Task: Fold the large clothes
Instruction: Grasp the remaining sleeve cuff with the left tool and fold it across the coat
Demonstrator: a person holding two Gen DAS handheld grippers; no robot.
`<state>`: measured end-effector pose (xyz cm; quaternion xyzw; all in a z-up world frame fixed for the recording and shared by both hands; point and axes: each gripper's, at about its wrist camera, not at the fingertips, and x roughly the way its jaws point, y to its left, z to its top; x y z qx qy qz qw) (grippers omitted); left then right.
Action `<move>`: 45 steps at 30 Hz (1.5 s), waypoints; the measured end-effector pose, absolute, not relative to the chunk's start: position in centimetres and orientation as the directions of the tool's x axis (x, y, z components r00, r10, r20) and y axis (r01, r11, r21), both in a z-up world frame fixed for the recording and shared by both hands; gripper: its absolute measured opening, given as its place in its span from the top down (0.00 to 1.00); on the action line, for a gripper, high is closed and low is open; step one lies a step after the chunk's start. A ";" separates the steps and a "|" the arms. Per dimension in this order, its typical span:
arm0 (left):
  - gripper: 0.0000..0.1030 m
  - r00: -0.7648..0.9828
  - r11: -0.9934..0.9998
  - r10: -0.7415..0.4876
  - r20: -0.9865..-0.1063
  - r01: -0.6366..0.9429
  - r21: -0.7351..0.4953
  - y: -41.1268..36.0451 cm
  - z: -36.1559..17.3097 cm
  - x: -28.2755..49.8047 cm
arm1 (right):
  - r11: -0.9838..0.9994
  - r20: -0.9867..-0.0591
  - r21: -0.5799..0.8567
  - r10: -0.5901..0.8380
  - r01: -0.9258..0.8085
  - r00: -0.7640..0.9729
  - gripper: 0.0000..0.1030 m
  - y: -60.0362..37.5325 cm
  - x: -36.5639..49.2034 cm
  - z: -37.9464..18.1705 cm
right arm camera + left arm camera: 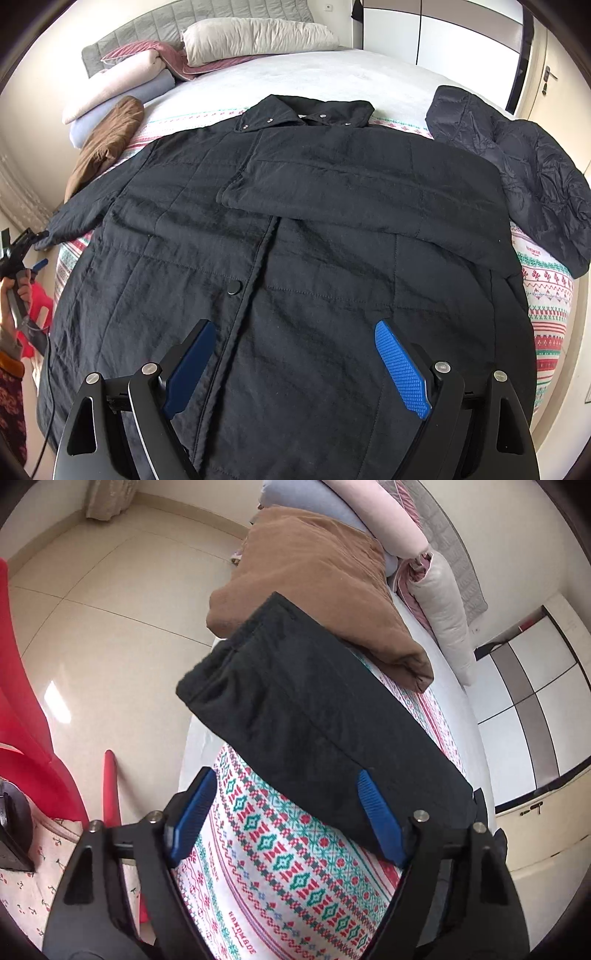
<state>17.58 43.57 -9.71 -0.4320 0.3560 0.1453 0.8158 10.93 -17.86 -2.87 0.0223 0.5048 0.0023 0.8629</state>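
A large black quilted jacket (295, 236) lies front up on the bed. Its right sleeve (369, 199) is folded across the chest. Its left sleeve (306, 716) stretches out over the patterned blanket (280, 864) toward the bed's edge. My left gripper (286, 801) is open, hovering just short of that sleeve, its right finger pad (380, 819) over the sleeve's edge. It also shows in the right wrist view (22, 251) at the far left, by the sleeve's cuff. My right gripper (295, 354) is open and empty above the jacket's lower front.
A brown folded garment (317, 590) lies beyond the sleeve. A second dark puffer jacket (517, 170) lies at the bed's right side. Pillows and rolled blankets (236, 40) sit by the headboard. A red chair (33, 716) stands on the tiled floor to the left.
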 end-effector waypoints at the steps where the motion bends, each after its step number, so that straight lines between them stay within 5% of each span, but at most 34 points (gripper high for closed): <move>1: 0.33 0.708 0.575 -0.065 -0.703 -0.549 -0.606 43.9 -9.9 17.9 | 0.999 -0.872 0.042 0.027 0.020 0.489 0.13 -17.9 10.9 -3.0; 6: 0.85 0.719 0.586 -0.002 -0.695 -0.562 -0.584 44.6 -9.0 19.1 | 0.998 -0.875 0.046 0.021 0.040 0.484 0.13 -18.4 11.0 -3.3; 10: 0.90 0.785 0.658 0.075 -0.614 -0.502 -0.561 43.7 -4.4 19.0 | 0.997 -0.870 0.053 0.019 0.055 0.492 0.13 -19.0 10.9 -3.2; 18: 0.90 0.929 0.805 -0.034 -0.367 -0.192 -0.562 35.5 9.1 20.4 | 0.992 -0.857 0.090 0.032 0.089 0.514 0.13 -20.6 10.8 -2.9; 24: 0.90 0.932 0.882 -0.192 -0.308 0.026 -0.471 24.9 15.8 22.5 | 0.986 -0.839 0.135 0.061 0.098 0.540 0.13 -21.4 10.7 -2.5; 36: 0.89 0.766 0.861 -0.477 -0.432 0.308 -0.405 3.5 12.0 24.7 | 0.978 -0.793 0.186 0.091 0.098 0.603 0.13 -24.3 11.0 -1.1; 37: 0.86 0.729 0.847 -0.513 -0.453 0.346 -0.403 2.2 11.0 24.9 | 0.976 -0.789 0.190 0.090 0.102 0.608 0.13 -24.6 11.0 -0.9; 39: 0.54 0.591 0.807 -0.591 -0.549 0.439 -0.395 -1.0 8.6 25.6 | 0.974 -0.784 0.200 0.090 0.111 0.614 0.13 -25.4 11.0 -0.9; 41: 0.50 0.468 0.781 -0.606 -0.643 0.505 -0.367 -3.3 6.4 25.3 | 0.969 -0.783 0.214 0.093 0.125 0.615 0.13 -26.3 10.9 -0.8; 45: 0.48 0.538 0.803 -0.549 -0.640 0.551 -0.226 -2.1 6.1 22.9 | 0.959 -0.781 0.238 0.096 0.152 0.617 0.13 -28.1 10.6 -0.8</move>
